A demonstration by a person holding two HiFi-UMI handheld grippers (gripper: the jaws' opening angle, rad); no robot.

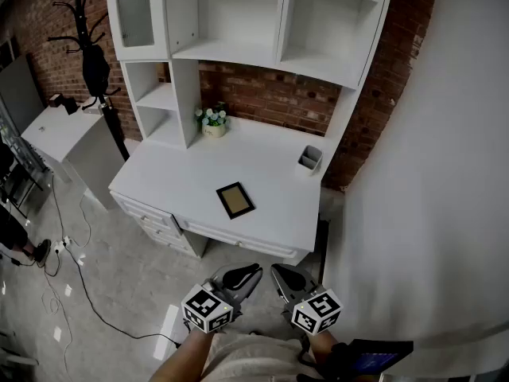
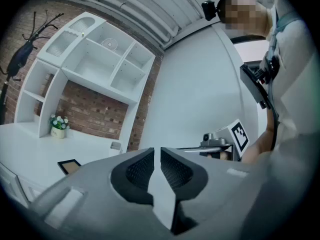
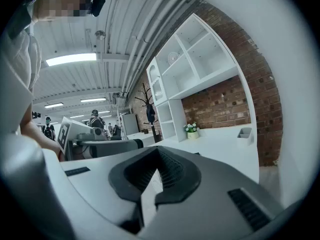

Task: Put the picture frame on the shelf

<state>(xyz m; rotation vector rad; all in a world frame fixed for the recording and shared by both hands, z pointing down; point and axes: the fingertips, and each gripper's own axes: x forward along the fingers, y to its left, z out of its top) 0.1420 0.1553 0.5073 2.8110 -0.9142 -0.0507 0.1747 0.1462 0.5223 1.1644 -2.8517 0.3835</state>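
Note:
A dark-rimmed picture frame (image 1: 235, 200) lies flat on the white desk (image 1: 183, 173), near its front edge; it also shows small in the left gripper view (image 2: 70, 166). Above the desk rises a white shelf unit (image 1: 231, 52) with bare compartments. Both grippers hang low in front of the desk, well short of the frame. My left gripper (image 1: 246, 275) (image 2: 157, 151) shows a narrow gap between its pads with nothing in it. Beside it, my right gripper (image 1: 280, 274) (image 3: 159, 151) is shut, its tips touching, empty.
A small flower pot (image 1: 212, 122) stands at the desk's back and a grey pen holder (image 1: 310, 159) at its right. Drawers (image 1: 159, 221) run under the desk front. A coat stand (image 1: 91, 62), a white side cabinet (image 1: 67, 130) and floor cables (image 1: 79, 269) are left; a white wall (image 1: 445, 173) is right.

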